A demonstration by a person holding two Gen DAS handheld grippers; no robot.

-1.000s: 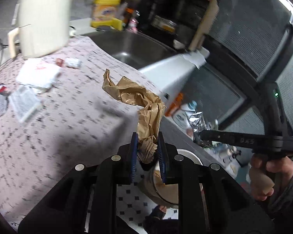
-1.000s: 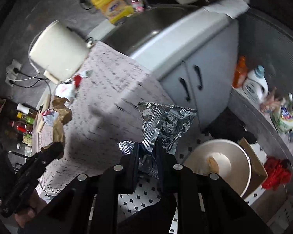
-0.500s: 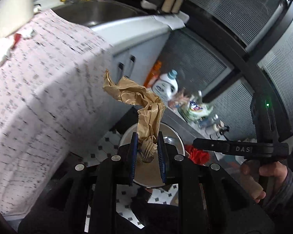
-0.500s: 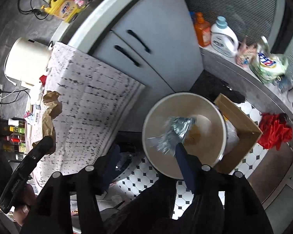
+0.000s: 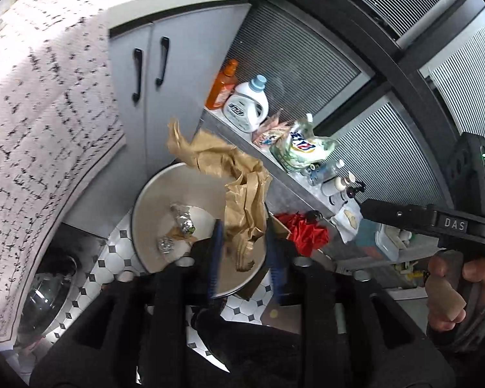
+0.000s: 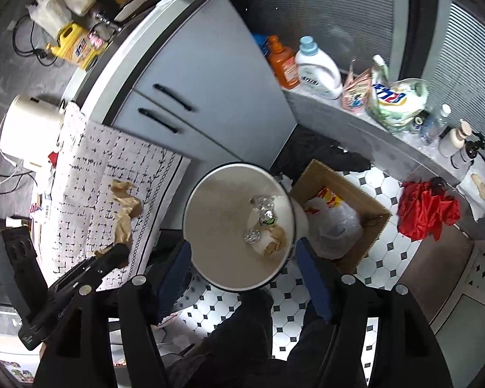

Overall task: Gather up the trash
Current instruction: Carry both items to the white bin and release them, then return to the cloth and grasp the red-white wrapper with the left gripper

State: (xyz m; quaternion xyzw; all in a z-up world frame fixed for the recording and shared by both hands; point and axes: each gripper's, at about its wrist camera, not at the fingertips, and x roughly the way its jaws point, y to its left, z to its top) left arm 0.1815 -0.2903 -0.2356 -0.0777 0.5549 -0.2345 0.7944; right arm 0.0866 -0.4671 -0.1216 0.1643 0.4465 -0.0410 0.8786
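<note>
While the left claw (image 5: 246,255) hangs above the bin (image 5: 152,207), its jaws stand parted around the crumpled brown paper (image 5: 239,190). Spread wide and empty, the right claw (image 6: 242,278) is over the bin too, foil wrappers (image 6: 263,210) inside it.

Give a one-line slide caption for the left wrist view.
Left gripper opens over the round trash bin, crumpled brown paper between its fingers; foil scraps lie inside.

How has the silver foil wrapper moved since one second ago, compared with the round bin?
Yes. The foil wrapper has gone from the right hand-held gripper, now open, down into the round bin.
</note>
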